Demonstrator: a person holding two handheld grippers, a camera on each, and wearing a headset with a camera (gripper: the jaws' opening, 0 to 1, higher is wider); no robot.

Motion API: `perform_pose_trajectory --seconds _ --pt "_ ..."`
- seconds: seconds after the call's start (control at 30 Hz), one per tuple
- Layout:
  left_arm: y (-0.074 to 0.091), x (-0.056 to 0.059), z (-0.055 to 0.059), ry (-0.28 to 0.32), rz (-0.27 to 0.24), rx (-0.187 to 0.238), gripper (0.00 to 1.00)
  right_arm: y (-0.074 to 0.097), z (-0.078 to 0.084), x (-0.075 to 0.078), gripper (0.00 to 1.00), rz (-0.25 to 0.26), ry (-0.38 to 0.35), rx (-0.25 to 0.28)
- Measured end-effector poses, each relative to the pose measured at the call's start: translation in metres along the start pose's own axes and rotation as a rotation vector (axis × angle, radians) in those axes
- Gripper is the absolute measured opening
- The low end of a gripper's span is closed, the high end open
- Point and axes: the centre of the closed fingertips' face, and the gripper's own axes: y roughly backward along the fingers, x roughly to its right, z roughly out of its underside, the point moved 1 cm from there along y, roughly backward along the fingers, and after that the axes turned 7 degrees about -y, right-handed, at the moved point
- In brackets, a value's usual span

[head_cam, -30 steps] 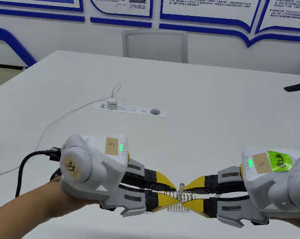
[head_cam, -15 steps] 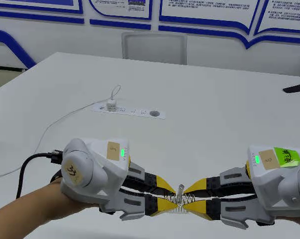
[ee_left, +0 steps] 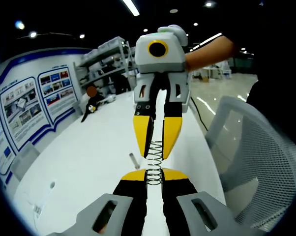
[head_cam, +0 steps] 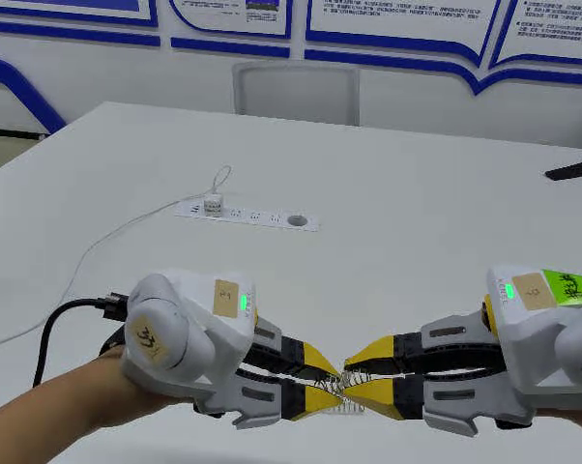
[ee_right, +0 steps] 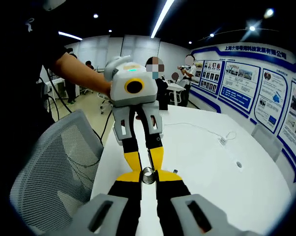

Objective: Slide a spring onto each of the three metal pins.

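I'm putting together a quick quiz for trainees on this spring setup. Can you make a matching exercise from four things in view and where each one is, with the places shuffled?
Things:
1 spring
2 power strip
3 chair
4 black cable

Places:
A beyond the far edge of the table
B gripped between the left gripper and the right gripper
C trailing from the back of the left gripper
D lying flat on the table, mid-way across

Pairs: 1-B, 2-D, 3-A, 4-C
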Motion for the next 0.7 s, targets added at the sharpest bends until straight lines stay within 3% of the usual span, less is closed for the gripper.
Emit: perform_pose_trajectory --seconds 0.23,0.7 --pt "0.001 -0.002 0.001 0.036 -0.018 0.013 0.09 -0.004 -0.006 0.0 0.11 -0.001 -0.016 0.022" --pt "0.003 -0.005 -0.005 0.152 -0.047 0.094 0.09 -0.007 -0.02 0.005 0.1 0.008 -0.143 0.094"
